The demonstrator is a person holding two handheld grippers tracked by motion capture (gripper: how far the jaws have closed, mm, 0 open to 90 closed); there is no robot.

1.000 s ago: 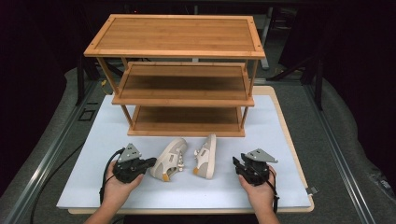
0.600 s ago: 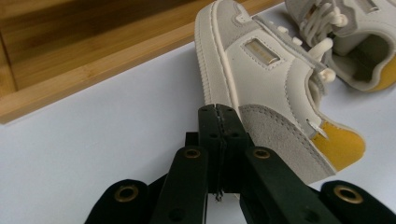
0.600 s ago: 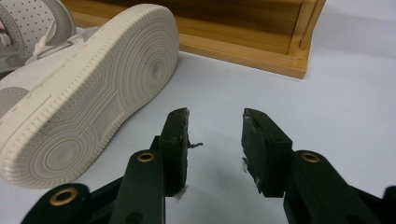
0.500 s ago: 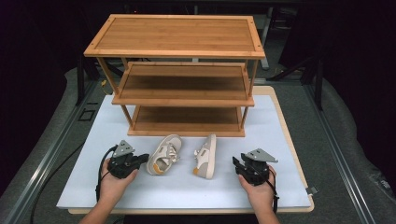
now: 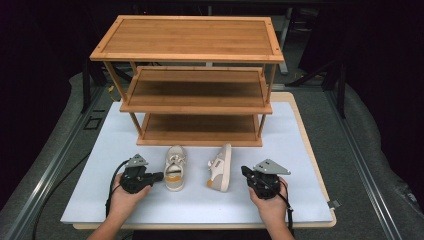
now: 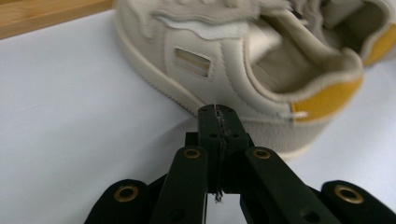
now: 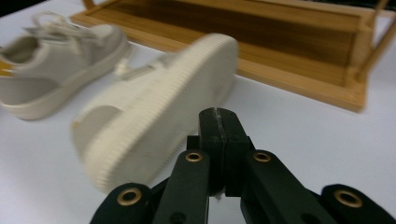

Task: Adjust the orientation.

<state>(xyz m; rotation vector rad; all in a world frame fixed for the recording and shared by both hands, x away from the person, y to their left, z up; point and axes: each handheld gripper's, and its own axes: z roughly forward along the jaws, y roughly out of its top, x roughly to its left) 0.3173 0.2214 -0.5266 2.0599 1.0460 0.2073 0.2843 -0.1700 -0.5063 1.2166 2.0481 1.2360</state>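
Note:
Two cream sneakers with yellow heel tabs lie on the white table in front of a wooden shelf rack (image 5: 195,95). The left sneaker (image 5: 174,167) (image 6: 243,60) stands upright, toe toward the rack. The right sneaker (image 5: 220,167) (image 7: 154,112) lies on its side, sole facing right. My left gripper (image 5: 158,176) (image 6: 217,111) is shut with nothing in it, its tip at the left sneaker's heel side. My right gripper (image 5: 245,172) (image 7: 218,114) is shut and empty, close to the tipped sneaker's sole.
The three-tier rack has bare shelves; its bottom shelf (image 5: 199,126) (image 7: 261,32) sits just behind the shoes. The white table surface (image 5: 300,150) is edged by a wooden rim, with grey floor and a metal rail (image 5: 55,160) to the left.
The left sneaker has turned from a slant to point straight at the rack. My left gripper moved slightly away from it. The right gripper and the tipped sneaker stayed put.

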